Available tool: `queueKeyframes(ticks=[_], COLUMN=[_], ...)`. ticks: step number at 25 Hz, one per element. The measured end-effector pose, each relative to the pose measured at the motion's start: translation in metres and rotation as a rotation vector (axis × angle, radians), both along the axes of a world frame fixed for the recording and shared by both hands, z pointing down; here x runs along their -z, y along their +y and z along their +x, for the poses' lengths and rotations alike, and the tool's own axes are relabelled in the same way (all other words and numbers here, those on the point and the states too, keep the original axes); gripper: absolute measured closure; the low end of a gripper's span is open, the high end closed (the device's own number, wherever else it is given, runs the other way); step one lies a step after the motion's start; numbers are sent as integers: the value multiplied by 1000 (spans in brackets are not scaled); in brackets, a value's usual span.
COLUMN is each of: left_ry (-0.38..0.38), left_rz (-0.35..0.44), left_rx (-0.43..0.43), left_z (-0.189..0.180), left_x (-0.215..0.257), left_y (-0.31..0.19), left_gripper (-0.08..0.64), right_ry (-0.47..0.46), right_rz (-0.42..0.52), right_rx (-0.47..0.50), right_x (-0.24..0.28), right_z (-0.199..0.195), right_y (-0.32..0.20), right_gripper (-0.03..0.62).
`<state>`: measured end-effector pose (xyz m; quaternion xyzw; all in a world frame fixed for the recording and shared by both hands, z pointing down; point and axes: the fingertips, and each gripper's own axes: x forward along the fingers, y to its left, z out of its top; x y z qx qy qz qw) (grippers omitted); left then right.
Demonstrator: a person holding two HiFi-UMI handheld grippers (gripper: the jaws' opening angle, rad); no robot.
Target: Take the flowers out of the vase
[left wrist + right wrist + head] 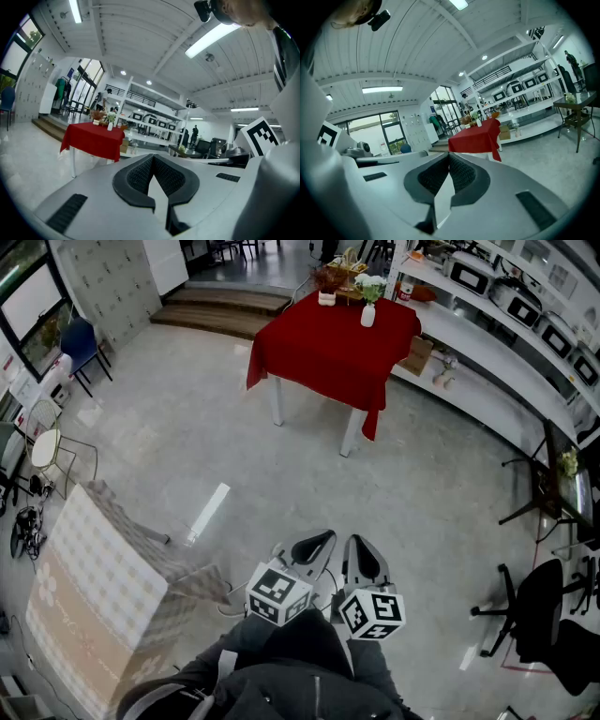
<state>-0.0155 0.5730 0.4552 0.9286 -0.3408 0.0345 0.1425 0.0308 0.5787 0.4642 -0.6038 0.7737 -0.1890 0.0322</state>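
White vase (367,315) with flowers (372,284) stands on the red table (328,348), well apart across the floor (187,456) from the left gripper (323,537) and right gripper (358,544). Head view shows that gap. Only the gripper views show both pairs of jaws pressed together, nothing between.

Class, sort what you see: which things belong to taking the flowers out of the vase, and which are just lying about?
Job: flowers, vase, red table.
Lying about: basket, microwaves, office chair, blue chair.
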Motion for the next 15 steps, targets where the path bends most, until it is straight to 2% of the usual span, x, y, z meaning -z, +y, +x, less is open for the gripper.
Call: queueKeyframes(ticks=[7, 15], left_ry=[20, 41], left_rz=[15, 39], left_rx=[14, -26], left_z=[-9, -5], left_x=[6, 22], left_y=[-20, -87], left_gripper=[552, 552], right_ry=[-6, -13], right_rz=[2, 38], right_rx=[-5, -26], right_x=[0, 18], right_z=[-9, -12], right_y=[-9, -73], right_gripper=[581, 581])
